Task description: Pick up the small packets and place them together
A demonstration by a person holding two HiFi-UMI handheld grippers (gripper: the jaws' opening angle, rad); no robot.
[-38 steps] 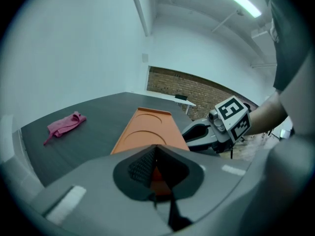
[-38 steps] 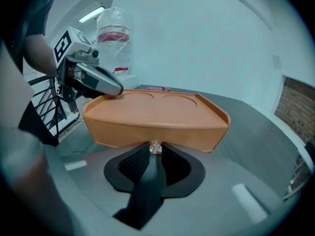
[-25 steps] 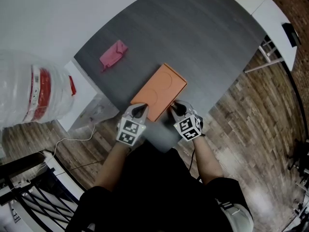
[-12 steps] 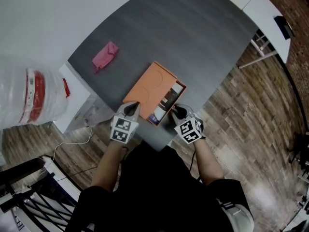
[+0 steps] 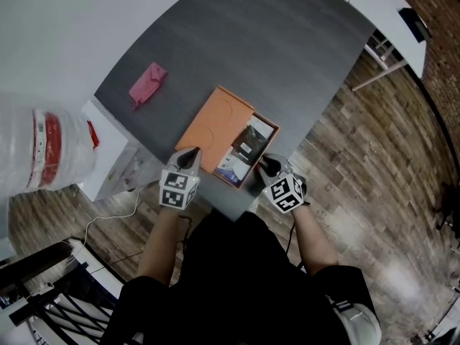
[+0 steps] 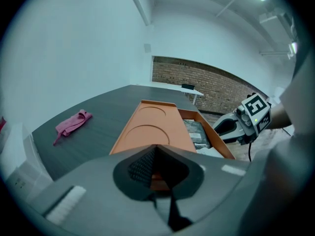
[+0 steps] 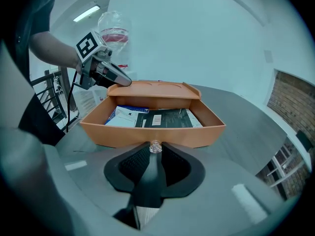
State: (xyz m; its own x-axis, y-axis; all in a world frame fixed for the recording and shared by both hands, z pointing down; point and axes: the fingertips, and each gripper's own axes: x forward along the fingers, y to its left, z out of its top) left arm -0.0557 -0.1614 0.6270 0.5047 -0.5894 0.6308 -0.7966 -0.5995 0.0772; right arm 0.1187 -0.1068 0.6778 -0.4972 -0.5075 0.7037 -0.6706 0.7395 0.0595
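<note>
An orange box (image 5: 214, 124) lies near the front edge of the grey table (image 5: 287, 56). Its drawer (image 5: 267, 148) stands pulled out to the right. Inside lie a dark packet (image 5: 251, 141) and a white and blue packet (image 5: 231, 166); both also show in the right gripper view, the dark packet (image 7: 162, 118) beside the white and blue packet (image 7: 123, 116). My right gripper (image 7: 155, 149) is shut on the small clear knob (image 7: 155, 145) on the drawer's front wall. My left gripper (image 6: 156, 173) is shut on the box's near edge (image 6: 147, 132).
A pink cloth (image 5: 146, 85) lies at the table's far left. A clear plastic jug with a red band (image 5: 44, 146) stands off the table to the left, above a white cabinet (image 5: 108, 157). A white table (image 5: 374, 2) sits at the top right. Wooden floor surrounds the table.
The drawer has slid out of the orange box toward the right, drawn by my right gripper, and the packets inside have come into view. My left gripper has stayed on the box's edge.
</note>
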